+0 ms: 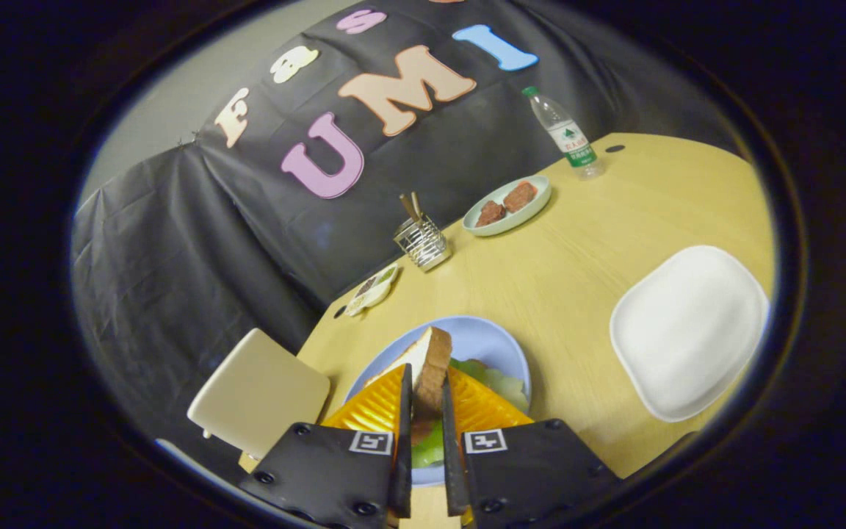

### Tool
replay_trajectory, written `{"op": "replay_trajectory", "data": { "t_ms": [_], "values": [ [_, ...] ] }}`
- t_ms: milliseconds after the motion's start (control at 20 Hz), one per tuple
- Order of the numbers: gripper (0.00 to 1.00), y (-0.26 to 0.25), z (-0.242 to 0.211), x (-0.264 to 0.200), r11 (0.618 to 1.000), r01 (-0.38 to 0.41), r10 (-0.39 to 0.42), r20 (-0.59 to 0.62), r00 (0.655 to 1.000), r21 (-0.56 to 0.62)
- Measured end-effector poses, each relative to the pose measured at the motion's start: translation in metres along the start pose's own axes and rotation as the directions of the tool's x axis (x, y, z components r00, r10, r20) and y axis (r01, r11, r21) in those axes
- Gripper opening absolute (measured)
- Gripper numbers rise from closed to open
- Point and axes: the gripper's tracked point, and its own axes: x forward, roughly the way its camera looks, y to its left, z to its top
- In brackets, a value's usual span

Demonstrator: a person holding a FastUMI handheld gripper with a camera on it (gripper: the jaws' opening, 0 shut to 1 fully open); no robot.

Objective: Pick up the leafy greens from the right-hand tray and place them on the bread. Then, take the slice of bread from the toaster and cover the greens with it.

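Observation:
My gripper (427, 389) is shut on a slice of bread (429, 364), which stands on edge between the two fingers with its brown crust facing right. Right under it lies a blue plate (493, 342) on the wooden table. Leafy greens (496, 380) lie on that plate, showing to the right of the fingers and again lower down between them. Whatever bread lies beneath the greens is hidden by the fingers. The white tray (687, 330) to the right holds nothing.
Beyond the plate stand a wire holder (423, 242) with sticks, a small dish (371, 289), a pale green plate (507, 206) with brown pieces and a water bottle (564, 136). A beige toaster-like block (258, 393) sits left of the fingers at the table's edge.

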Motion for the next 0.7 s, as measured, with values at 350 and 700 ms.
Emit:
{"op": "replay_trajectory", "data": {
  "t_ms": [350,700],
  "values": [
    [0.62,-0.007,0.005,-0.019,0.982,0.015,-0.014,0.01,1.0,-0.186],
    [0.99,-0.005,0.057,-0.056,0.939,0.027,0.035,0.172,0.984,-0.342]
  ]
}}
